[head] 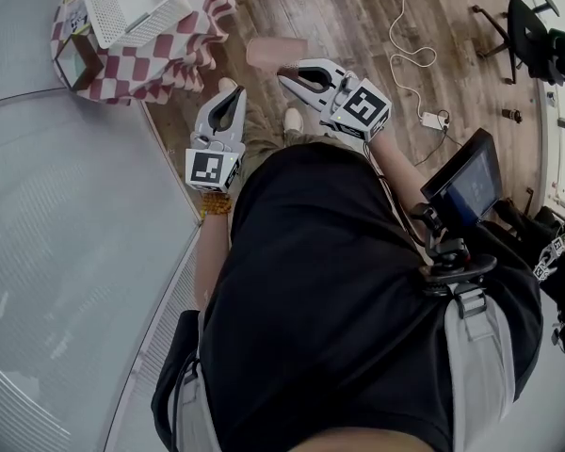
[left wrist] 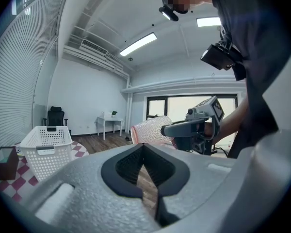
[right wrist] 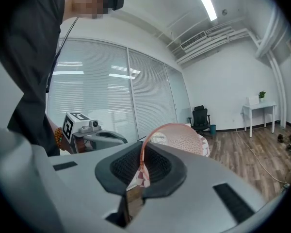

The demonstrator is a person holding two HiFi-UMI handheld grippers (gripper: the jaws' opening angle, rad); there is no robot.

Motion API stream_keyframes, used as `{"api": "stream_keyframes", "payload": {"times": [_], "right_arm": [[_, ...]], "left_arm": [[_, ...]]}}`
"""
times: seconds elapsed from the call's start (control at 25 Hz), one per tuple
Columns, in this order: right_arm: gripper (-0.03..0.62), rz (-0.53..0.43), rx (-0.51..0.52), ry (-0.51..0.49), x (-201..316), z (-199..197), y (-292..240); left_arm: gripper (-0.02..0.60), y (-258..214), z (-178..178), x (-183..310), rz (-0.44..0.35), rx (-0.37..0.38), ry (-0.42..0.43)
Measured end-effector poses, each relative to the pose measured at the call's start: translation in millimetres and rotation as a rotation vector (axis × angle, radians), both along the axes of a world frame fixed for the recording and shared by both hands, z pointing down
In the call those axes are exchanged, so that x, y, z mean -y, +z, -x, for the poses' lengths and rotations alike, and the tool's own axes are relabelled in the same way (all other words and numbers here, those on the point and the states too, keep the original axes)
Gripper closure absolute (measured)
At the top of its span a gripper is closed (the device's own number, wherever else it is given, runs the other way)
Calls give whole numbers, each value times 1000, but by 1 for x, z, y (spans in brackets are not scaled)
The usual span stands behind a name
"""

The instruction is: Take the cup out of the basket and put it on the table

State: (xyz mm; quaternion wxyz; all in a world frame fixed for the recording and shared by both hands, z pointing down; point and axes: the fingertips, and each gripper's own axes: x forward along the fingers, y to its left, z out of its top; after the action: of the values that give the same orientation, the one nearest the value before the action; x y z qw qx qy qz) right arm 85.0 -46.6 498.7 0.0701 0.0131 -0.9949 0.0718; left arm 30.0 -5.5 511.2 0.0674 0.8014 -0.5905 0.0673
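Over the wooden floor (head: pixel 339 8), ahead of the wearer's body, I hold both grippers off the counter (head: pixel 160 59), which stands at upper left under a red-and-white checked cloth.

Room: white walls, strip lights overhead, slatted blinds (right wrist: pixel 111 91) along the window wall.

The white basket (head: pixel 132 3) sits on the cloth, well apart from both grippers.

Right gripper (head: pixel 288 72): closed on the pink cup (head: pixel 273 53), with the cup's wall pinched between the pads. The cup lies on its side in the air above the floor, out of the basket and not on the counter.

Left gripper (head: pixel 234 92): closed with nothing between the jaws. It is near the right gripper and closer to the counter than the cup is.

Markings: each gripper's cube carries a black-and-white square marker. A small item with yellow print (head: pixel 72 12) lies beside the basket, and its print is too small to read.

Surroundings:
- A brown box (left wrist: pixel 4 160) sits at the cloth's edge.
- A white cable (head: pixel 400 45) and an adapter (head: pixel 435 120) lie on the floor.
- An office chair (head: pixel 532 31) stands at the far right.
- A screen (head: pixel 466 185) is mounted on the wearer's right side.
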Motion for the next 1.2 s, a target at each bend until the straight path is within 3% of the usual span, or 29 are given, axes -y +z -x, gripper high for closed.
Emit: {"api": "stream_keyframes", "payload": {"times": [0.48, 1.2], "right_arm": [[571, 23, -46, -14, 13, 5, 22], [571, 31, -78, -20, 14, 8, 38]], "left_arm": [[575, 19, 3, 9, 59, -16, -24], [575, 36, 5, 7, 86, -26, -40]]}}
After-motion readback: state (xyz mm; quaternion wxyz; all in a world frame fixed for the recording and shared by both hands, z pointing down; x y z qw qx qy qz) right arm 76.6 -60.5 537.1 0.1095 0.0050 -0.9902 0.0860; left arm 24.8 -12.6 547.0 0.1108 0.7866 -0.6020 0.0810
